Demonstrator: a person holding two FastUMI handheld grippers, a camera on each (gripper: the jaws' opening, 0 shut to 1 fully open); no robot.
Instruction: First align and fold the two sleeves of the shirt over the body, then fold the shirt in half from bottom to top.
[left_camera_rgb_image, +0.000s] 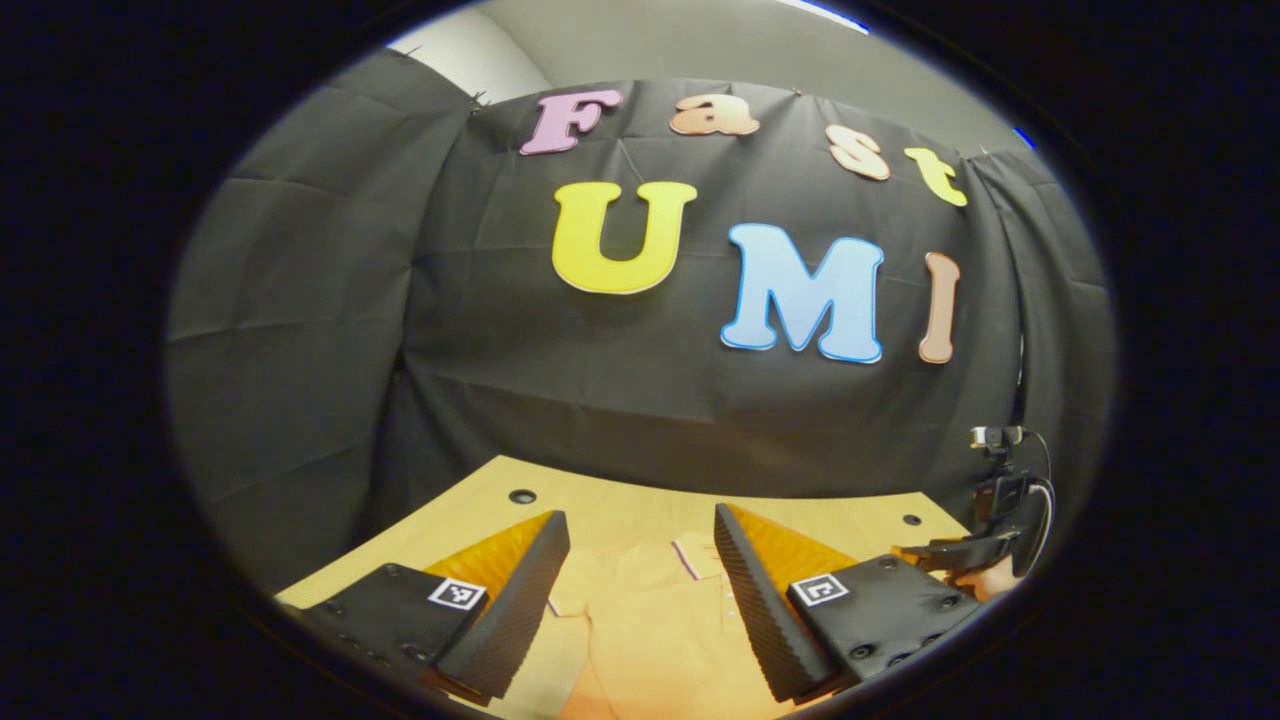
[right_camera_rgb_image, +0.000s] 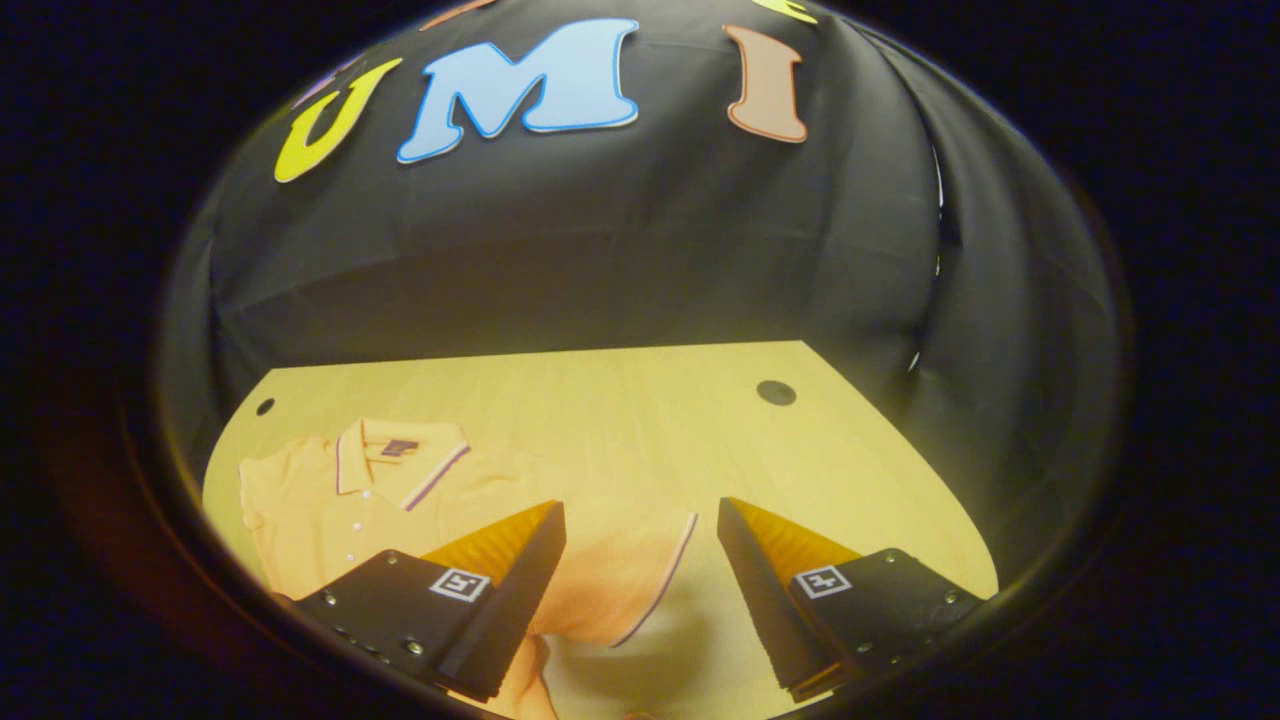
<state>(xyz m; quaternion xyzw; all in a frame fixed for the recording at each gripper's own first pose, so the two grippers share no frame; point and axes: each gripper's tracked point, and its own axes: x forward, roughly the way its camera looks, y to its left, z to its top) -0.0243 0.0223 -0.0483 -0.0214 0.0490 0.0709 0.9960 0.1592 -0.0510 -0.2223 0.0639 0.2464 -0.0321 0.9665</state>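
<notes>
My left gripper (left_camera_rgb_image: 640, 590) gapes over the shirt (left_camera_rgb_image: 650, 640). My right gripper (right_camera_rgb_image: 640, 580), also apart, shows its sleeve (right_camera_rgb_image: 620, 570) and collar (right_camera_rgb_image: 400, 455)

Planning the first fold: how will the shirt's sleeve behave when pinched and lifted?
Probably floppy: the sleeve lies flat and thin on the table. Likely light. It may drag the shirt body, being attached.

The shirt (right_camera_rgb_image: 330, 500) is soft matt knit cloth. The table (right_camera_rgb_image: 620, 420) looks like smooth pale wood with a slight sheen. The booth wall (left_camera_rgb_image: 620, 400) is matt, creased cloth.
</notes>
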